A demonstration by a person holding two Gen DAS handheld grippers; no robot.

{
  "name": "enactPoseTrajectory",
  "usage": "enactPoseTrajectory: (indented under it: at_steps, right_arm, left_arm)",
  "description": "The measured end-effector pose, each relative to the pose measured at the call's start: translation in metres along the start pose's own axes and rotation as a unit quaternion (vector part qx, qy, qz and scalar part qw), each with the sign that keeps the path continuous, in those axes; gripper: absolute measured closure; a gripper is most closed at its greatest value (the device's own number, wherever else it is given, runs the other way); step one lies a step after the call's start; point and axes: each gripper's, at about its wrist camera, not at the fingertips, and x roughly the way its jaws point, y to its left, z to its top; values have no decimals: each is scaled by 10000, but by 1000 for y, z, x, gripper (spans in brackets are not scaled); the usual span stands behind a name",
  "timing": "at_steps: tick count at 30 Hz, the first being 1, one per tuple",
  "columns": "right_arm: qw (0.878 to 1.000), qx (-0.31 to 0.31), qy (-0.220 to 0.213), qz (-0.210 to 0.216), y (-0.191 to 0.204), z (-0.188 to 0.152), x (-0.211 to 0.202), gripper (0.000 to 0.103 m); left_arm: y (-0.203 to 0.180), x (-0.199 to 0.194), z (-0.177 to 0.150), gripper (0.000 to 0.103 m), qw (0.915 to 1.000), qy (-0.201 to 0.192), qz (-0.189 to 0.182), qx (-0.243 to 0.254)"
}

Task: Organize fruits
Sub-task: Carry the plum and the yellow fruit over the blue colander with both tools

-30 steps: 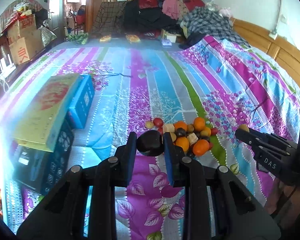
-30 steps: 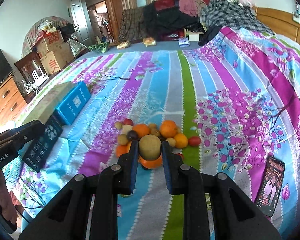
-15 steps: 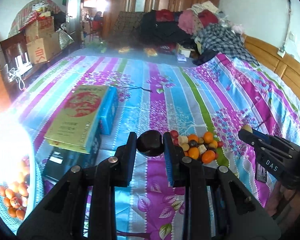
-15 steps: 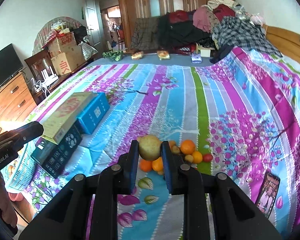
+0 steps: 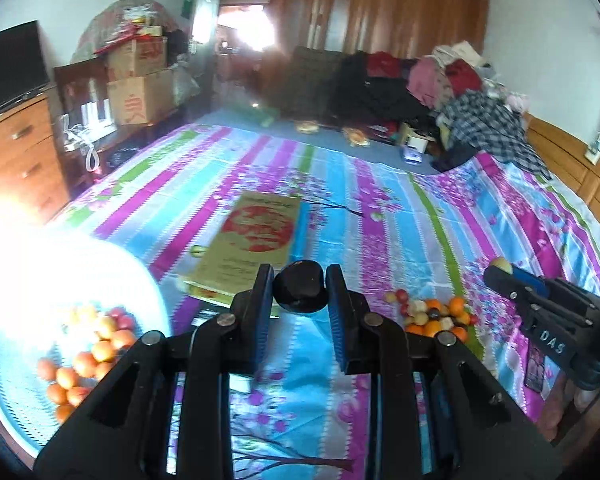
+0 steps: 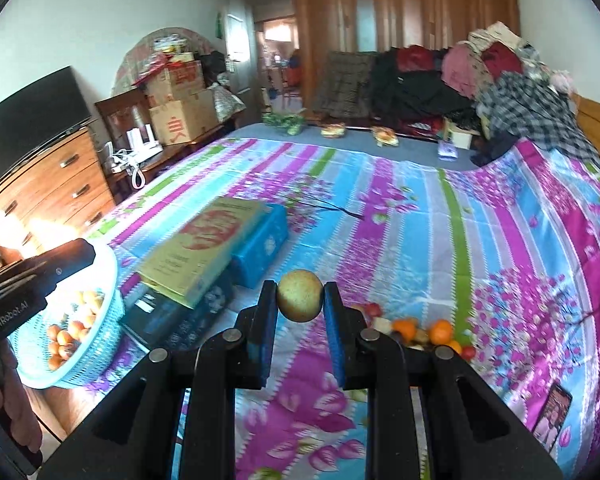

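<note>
My left gripper [image 5: 300, 286] is shut on a dark round fruit [image 5: 299, 286], held above the bed. My right gripper [image 6: 300, 296] is shut on a yellow-brown round fruit [image 6: 300, 295]; it also shows in the left wrist view as the right gripper [image 5: 500, 270]. A pile of small fruits [image 5: 434, 316] lies on the striped bedspread, lower right of the left gripper; the same fruit pile [image 6: 416, 330] sits behind my right fingers. A light blue basket [image 6: 100, 316] with several orange fruits stands at the bed's left edge, washed out as basket [image 5: 20, 408] in the left wrist view.
A yellow box [image 6: 204, 246] lies on blue and dark boxes [image 6: 260, 244] between basket and pile. A phone [image 6: 550, 412] lies at the lower right. Clothes [image 6: 460, 80] are heaped at the far end. A wooden dresser [image 6: 48, 192] and cartons [image 6: 180, 120] stand left.
Both grippers have risen and swung left with their fruits still held. The fruit pile has dropped back to the right, and the basket has come into view at the left.
</note>
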Motion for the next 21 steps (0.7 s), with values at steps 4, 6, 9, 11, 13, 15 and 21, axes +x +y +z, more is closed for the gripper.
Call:
enactPoseTrajectory:
  at_steps: [4, 6, 9, 11, 13, 15, 21]
  right_arm:
    - [9996, -166, -20, 221, 32, 10, 4, 76]
    - [9991, -274, -20, 325, 50, 14, 7, 76]
    - [9979, -442, -12, 483, 78, 20, 12, 76]
    - [9969, -541, -1, 577, 95, 22, 15, 76]
    - [9957, -624, 20, 682, 112, 25, 19, 76]
    - [9945, -704, 40, 779, 129, 27, 22, 76]
    - [9893, -941, 113, 1105, 178, 32, 31, 76]
  left_arm:
    - [29, -7, 0, 76, 9994, -21, 249, -249]
    - [43, -12, 1, 76, 9987, -62, 359, -369]
    - [63, -20, 1, 76, 9971, -105, 541, -531]
    - [76, -25, 0, 76, 9956, -133, 677, -628]
    - [87, -29, -1, 76, 9944, -150, 786, -684]
    - [96, -33, -2, 76, 9933, -154, 885, -727]
    - [126, -42, -6, 76, 9888, -172, 1183, -893]
